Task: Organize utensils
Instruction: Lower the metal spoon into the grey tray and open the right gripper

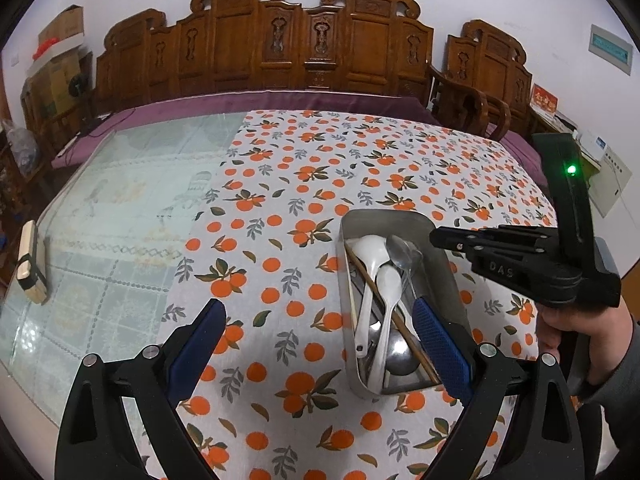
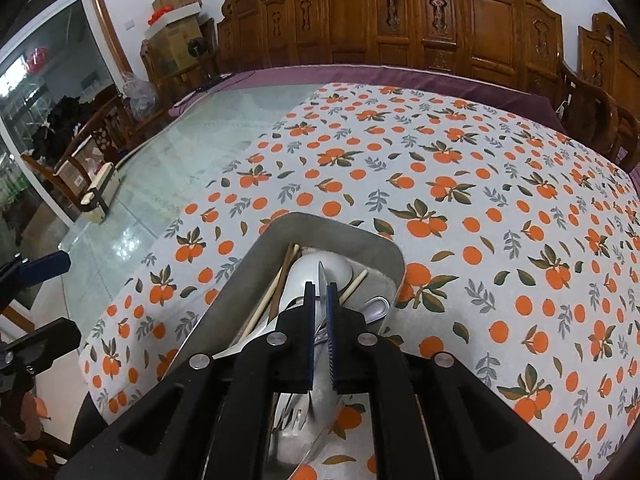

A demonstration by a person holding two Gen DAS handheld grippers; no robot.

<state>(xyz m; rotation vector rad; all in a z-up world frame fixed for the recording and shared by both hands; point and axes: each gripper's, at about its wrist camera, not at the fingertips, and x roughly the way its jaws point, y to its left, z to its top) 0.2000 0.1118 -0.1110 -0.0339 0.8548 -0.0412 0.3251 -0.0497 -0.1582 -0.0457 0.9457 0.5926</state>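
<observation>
A metal tray [image 1: 444,248] stands on the orange-print tablecloth and holds white spoons [image 1: 386,292], a metal spoon [image 1: 400,254], chopsticks [image 1: 384,304] and a fork. My left gripper [image 1: 316,336] is open and empty, its right finger over the tray's near right side. My right gripper [image 2: 320,292] hovers over the tray [image 2: 384,248] with its fingers almost closed on a thin metal utensil [image 2: 321,276] that stands up between them. White spoons [image 2: 320,268] and chopsticks [image 2: 276,292] lie below it. The right gripper also shows in the left wrist view [image 1: 436,238], above the tray's right rim.
The tablecloth [image 1: 304,184] covers the right part of a glass-topped table [image 1: 120,184]. A small wooden block [image 1: 30,264] lies at the table's left edge. Carved wooden chairs [image 1: 304,40] line the far side. Cardboard boxes [image 2: 176,20] stand at the back left.
</observation>
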